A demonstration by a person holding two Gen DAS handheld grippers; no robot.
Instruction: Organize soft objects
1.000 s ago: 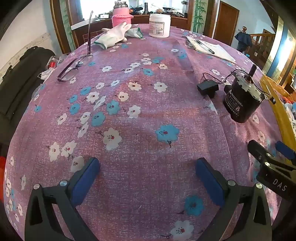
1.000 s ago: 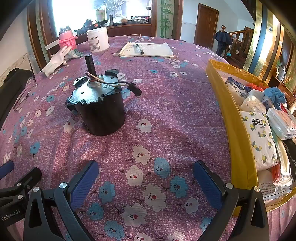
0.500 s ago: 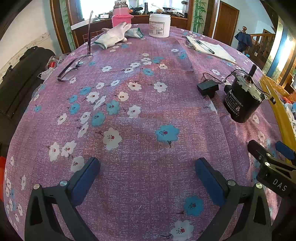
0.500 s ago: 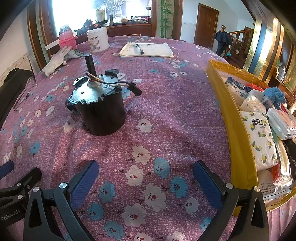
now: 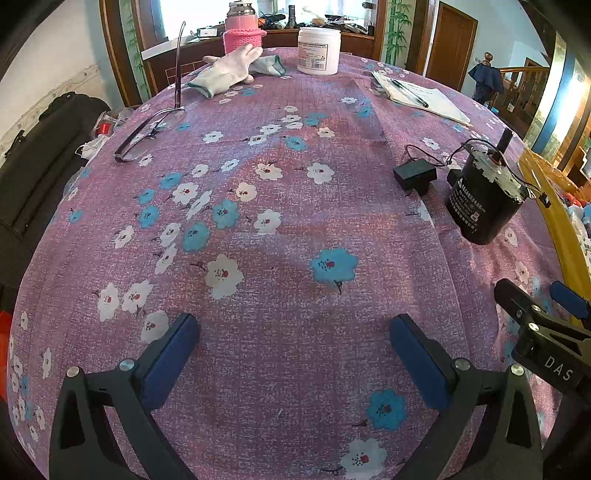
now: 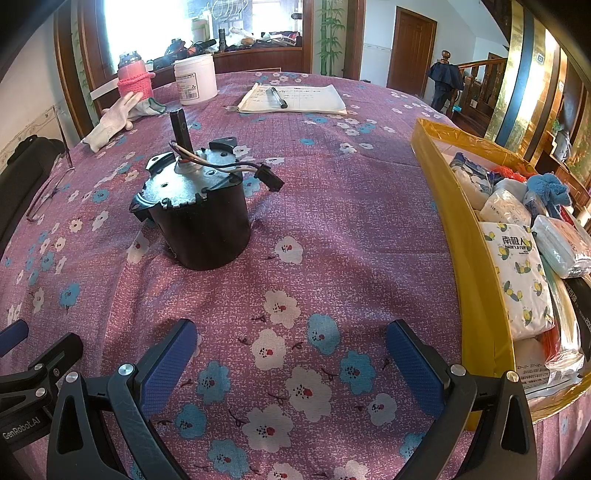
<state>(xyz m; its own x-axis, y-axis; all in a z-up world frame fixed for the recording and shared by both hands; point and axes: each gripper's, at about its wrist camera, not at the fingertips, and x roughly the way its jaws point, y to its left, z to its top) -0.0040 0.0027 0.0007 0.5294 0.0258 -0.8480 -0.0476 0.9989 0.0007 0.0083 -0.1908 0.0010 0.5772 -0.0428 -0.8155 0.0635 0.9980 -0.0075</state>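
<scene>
White gloves (image 5: 229, 72) lie at the far edge of the purple flowered table, also in the right wrist view (image 6: 114, 120). A yellow box (image 6: 476, 280) at the right holds several soft packs, tissue packets and a blue cloth (image 6: 546, 188). My left gripper (image 5: 295, 350) is open and empty, low over bare cloth near the table's front. My right gripper (image 6: 291, 354) is open and empty, between the black motor (image 6: 195, 218) and the yellow box. Its side shows in the left wrist view (image 5: 543, 332).
The black motor with wires (image 5: 484, 199) and a small black adapter (image 5: 413, 177) stand mid-right. Glasses (image 5: 147, 133) lie at the left edge. A pink-sleeved bottle (image 5: 242, 31), a white tub (image 5: 318, 50) and a notepad with pen (image 6: 291, 98) are at the far side.
</scene>
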